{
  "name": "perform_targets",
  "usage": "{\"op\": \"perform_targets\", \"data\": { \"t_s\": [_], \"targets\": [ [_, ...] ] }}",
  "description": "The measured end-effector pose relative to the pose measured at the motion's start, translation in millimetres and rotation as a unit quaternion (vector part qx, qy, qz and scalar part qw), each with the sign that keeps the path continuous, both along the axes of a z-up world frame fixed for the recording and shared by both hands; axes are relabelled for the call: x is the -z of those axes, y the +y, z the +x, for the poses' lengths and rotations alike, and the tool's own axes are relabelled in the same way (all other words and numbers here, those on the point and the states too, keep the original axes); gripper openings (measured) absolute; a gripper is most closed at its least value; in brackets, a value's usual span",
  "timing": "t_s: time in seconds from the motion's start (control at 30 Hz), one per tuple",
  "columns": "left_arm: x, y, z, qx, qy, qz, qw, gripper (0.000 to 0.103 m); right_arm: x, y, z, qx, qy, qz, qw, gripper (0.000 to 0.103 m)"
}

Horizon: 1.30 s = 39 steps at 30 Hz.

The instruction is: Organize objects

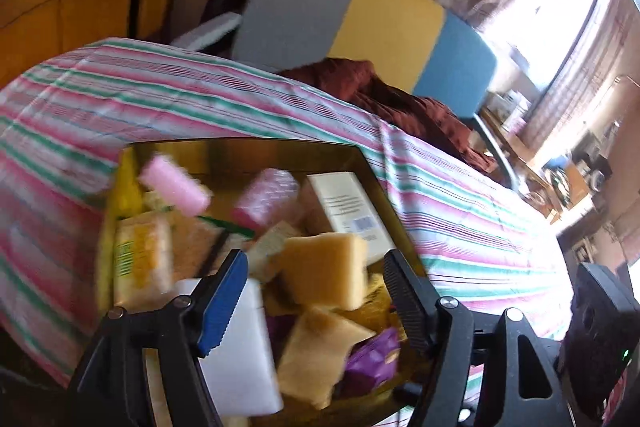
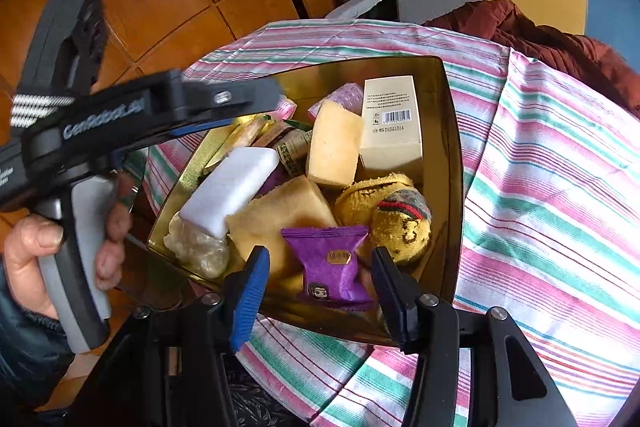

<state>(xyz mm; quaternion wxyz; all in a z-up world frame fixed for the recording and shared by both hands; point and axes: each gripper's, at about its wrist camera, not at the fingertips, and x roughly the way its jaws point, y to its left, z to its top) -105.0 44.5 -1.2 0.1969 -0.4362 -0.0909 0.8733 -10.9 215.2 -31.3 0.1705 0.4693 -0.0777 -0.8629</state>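
Right wrist view: my right tongs (image 2: 316, 291) hang spread wide and empty over the near edge of the gold tin (image 2: 450, 163), right above the purple snack packet (image 2: 330, 263). My left hand (image 2: 60, 251) grips the handle, left tongs (image 1: 314, 291) also released, reaching over the tin's left edge near the white sponge (image 2: 230, 189) (left view's blurry). Tin sits on the striped cloth (image 2: 552, 187).
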Motion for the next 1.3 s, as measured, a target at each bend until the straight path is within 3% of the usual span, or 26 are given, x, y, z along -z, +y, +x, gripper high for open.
{"op": "perform_targets", "data": {
  "t_s": [0.03, 0.1, 0.17, 0.27, 0.47, 0.7, 1.0, 1.3],
  "targets": [
    [-0.8, -4.6, 4.7, -0.014, 0.007, -0.012, 0.9998, 0.071, -0.2, -0.2, 0.3, 0.004, 0.002, 0.004, 1.000, 0.057],
    [-3.1, -12.0, 16.3, -0.036, 0.026, -0.041, 0.9982, 0.071, -1.4, -0.2, -0.1, 0.015, 0.006, 0.010, 1.000, 0.073],
    [-4.8, -17.2, 26.7, -0.055, 0.040, -0.064, 0.9956, 0.071, -2.9, 0.1, 1.4, 0.021, 0.011, 0.013, 1.000, 0.074],
    [-7.0, -19.1, 41.1, -0.082, 0.060, -0.102, 0.9896, 0.071, -6.6, -1.5, 3.6, 0.029, 0.023, 0.027, 0.999, 0.085],
    [-12.2, -24.8, 61.2, -0.116, 0.074, -0.130, 0.9819, 0.071, -16.1, -1.3, 12.2, 0.056, 0.052, 0.054, 0.996, 0.099],
    [-20.5, -12.9, 81.0, -0.148, 0.088, -0.167, 0.9708, 0.071, -26.2, 3.9, 20.7, 0.096, 0.080, 0.082, 0.989, 0.101],
    [-26.3, -4.1, 107.9, -0.145, 0.121, -0.161, 0.9689, 0.071, -31.8, 9.2, 31.1, 0.124, 0.103, 0.096, 0.982, 0.101],
    [-25.9, -2.2, 113.1, -0.140, 0.121, -0.153, 0.9706, 0.068, -31.9, 12.5, 33.1, 0.138, 0.105, 0.101, 0.980, 0.101]
  ]
}}
